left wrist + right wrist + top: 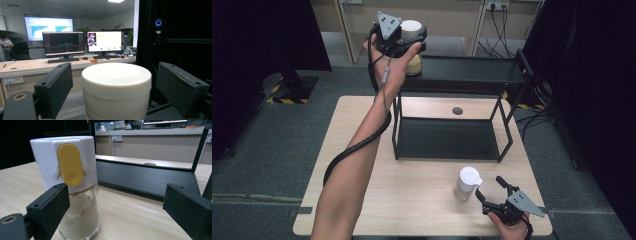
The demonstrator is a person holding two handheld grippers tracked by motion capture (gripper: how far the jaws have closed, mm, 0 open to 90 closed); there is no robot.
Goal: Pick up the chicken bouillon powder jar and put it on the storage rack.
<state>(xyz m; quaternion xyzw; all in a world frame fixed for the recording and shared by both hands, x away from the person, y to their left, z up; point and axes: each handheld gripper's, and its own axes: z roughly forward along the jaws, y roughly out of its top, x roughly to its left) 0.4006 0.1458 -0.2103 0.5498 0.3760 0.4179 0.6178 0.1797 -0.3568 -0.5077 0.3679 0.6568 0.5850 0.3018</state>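
- Up at the black shelf rack's (472, 75) top shelf, our left tongs (404, 37) stand wide around a white-capped jar (413, 47), jaws clear of its sides.
- Down on the tabletop (412, 200), our right tongs (493, 191) gape wide beside a second jar (466, 184) of pale powder, its left jaw just beside the glass.

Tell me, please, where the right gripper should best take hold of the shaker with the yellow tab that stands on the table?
Probably the clear glass body below the white cap, coming level from the person's side. The shaker stands upright, and its round straight wall suits the open right gripper; the cap's yellow tab might flip.
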